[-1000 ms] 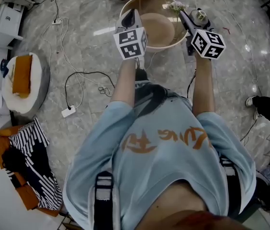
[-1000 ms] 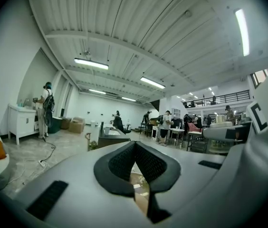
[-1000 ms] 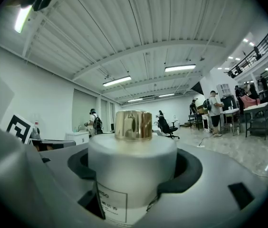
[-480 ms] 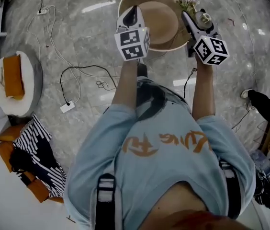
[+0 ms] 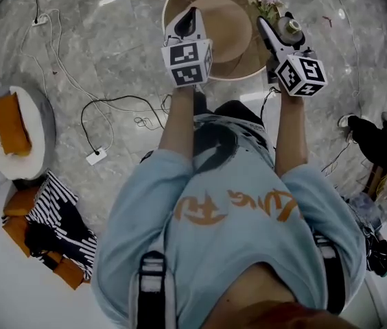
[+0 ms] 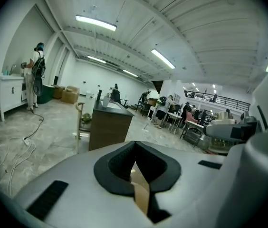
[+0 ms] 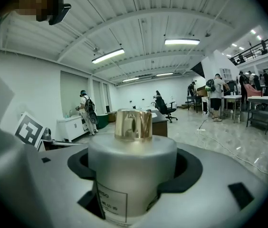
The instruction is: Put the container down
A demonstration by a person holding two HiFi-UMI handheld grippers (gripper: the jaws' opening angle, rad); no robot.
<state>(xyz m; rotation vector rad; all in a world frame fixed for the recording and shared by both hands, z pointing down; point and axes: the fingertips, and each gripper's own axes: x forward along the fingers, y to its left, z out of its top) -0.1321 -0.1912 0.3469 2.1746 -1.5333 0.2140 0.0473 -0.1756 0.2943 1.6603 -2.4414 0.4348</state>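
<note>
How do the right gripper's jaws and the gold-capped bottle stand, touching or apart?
Touching. The right gripper view shows the bottle wedged in the right gripper, the jaws' dark pads pressed against both its sides.

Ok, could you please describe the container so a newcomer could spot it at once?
Find the big round tan tray at the top of the head view; the right gripper shows over its right edge. The container stands between that gripper's jaws: a pale frosted cylinder with a white label, and the only thing there with a shiny gold cap.
</note>
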